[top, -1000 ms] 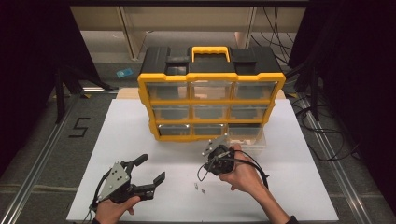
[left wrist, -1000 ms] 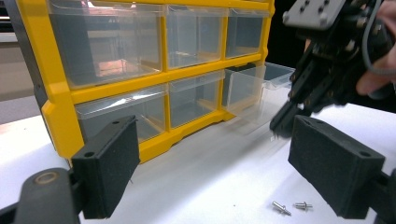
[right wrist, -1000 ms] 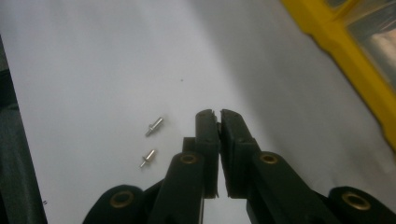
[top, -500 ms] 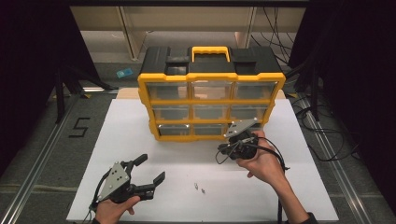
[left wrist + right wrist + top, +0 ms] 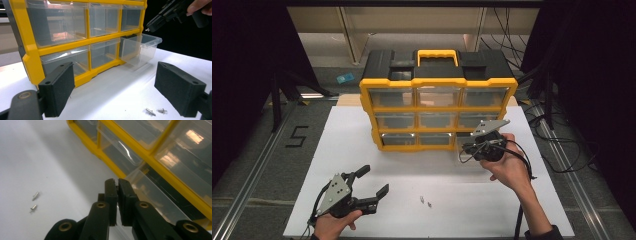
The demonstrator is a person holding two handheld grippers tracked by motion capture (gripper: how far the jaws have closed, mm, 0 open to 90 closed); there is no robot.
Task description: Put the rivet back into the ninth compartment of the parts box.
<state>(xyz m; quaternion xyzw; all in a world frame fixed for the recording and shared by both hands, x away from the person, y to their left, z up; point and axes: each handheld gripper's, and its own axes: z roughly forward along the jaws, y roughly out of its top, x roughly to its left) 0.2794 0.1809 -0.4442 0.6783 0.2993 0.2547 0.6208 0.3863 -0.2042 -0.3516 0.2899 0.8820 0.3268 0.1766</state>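
A tiny metal rivet (image 5: pixel 146 29) is pinched at the very tips of your right gripper (image 5: pixel 151 26), whose jaws are pressed together on it. It hangs just above the clear drawer (image 5: pixel 140 47), which is pulled out at the 5 o'clock corner of the yellow organizer (image 5: pixel 437 107).

The hold looks slight, with only the tip of the rivet showing past the pads. A tilt or an early release could send it onto the drawer's front lip, where it would likely bounce onto the white table (image 5: pixel 362 150). Lowering too far could press the jaws onto the thin plastic wall and push the drawer back in.

Two loose rivets (image 5: pixel 425 201) lie at 6 o'clock on the table, near its front edge. A careless sweep could roll them off.

Your left gripper (image 5: pixel 374 180) rests at 7 o'clock with its jaws wide apart and nothing between them, well apart from the drawer.

Open table lies between the organizer and your hands. The table's right edge, at 3 o'clock, is near your right wrist
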